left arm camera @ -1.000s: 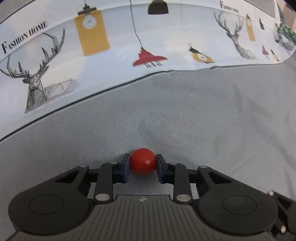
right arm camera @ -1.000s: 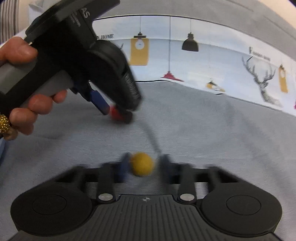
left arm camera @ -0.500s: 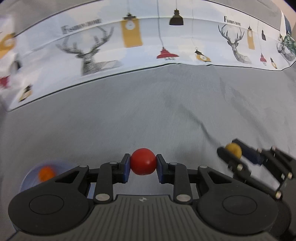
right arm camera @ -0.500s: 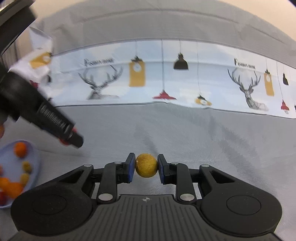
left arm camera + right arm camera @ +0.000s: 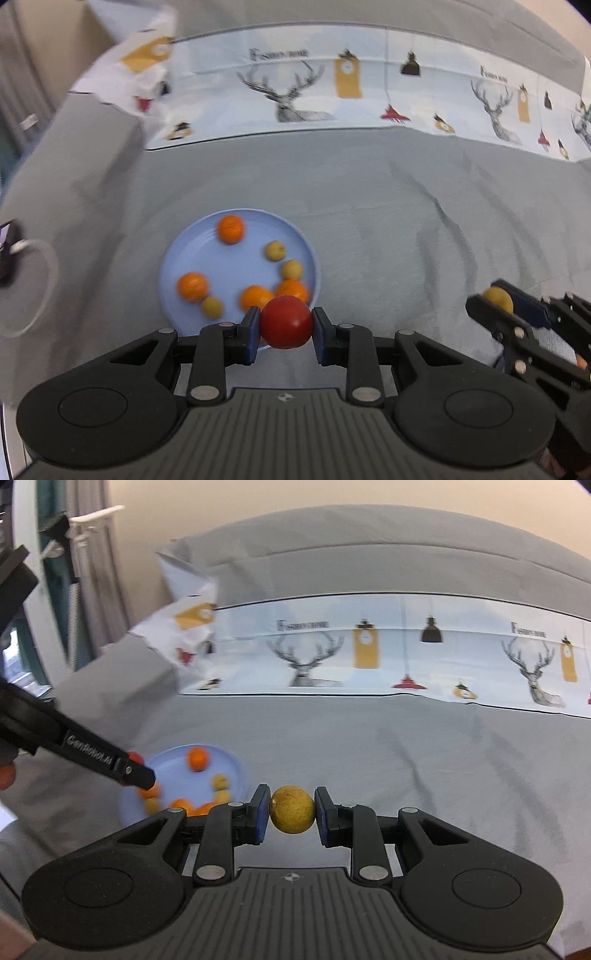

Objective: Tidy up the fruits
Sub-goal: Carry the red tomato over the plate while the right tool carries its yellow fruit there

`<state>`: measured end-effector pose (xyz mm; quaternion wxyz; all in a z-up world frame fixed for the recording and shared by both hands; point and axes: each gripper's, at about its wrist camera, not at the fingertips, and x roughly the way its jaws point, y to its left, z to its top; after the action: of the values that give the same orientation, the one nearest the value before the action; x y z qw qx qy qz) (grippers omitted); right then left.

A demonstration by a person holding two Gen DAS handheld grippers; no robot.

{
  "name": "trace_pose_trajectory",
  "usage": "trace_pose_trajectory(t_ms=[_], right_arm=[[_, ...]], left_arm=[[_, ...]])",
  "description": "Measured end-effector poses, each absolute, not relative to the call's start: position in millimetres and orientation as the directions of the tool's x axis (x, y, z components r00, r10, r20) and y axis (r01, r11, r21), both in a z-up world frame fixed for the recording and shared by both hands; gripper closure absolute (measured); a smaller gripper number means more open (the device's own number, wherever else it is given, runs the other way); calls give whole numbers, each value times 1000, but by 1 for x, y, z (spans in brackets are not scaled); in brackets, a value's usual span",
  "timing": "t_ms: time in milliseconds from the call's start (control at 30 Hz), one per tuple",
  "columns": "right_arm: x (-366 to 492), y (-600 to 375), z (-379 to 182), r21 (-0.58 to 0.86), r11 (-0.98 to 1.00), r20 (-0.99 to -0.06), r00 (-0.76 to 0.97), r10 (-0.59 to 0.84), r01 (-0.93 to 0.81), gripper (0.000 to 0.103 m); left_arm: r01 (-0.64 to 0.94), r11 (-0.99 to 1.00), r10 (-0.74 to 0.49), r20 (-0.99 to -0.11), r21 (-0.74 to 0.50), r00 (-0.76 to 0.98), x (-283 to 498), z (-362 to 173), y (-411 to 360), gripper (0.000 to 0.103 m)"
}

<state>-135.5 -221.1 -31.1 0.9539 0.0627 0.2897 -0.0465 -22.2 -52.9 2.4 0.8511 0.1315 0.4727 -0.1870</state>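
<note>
My left gripper (image 5: 285, 328) is shut on a red round fruit (image 5: 286, 322) and hangs above the near rim of a light blue plate (image 5: 184, 254) on the grey bedspread. Several oranges, one being (image 5: 230, 229), and small yellow fruits such as (image 5: 275, 250) lie in the plate. My right gripper (image 5: 291, 809) is shut on a small yellow-brown fruit (image 5: 292, 809), off to the right of the plate (image 5: 229, 764). In the left wrist view the right gripper (image 5: 495, 300) shows at the right edge; in the right wrist view the left gripper (image 5: 135, 766) reaches over the plate's left side.
A pale band of bedding printed with deer and lamps (image 5: 369, 92) runs across the far side, crumpled at its left end (image 5: 188, 627). A dark device with a white cable (image 5: 22, 258) lies left of the plate. Curtains (image 5: 85, 572) hang at the far left.
Both grippers have risen and swung left with their fruits held. The blue plate has come into full view under the left gripper, and nearer in the right wrist view.
</note>
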Motion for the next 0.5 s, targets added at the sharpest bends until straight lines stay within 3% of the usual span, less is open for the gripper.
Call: trace_pose_trajectory(t_ms=[500], right_arm=[[-197, -128, 2, 1, 999, -524, 851, 38, -44, 76]], left_arm=[[354, 935, -213, -789, 6, 577, -98, 29, 32, 71]])
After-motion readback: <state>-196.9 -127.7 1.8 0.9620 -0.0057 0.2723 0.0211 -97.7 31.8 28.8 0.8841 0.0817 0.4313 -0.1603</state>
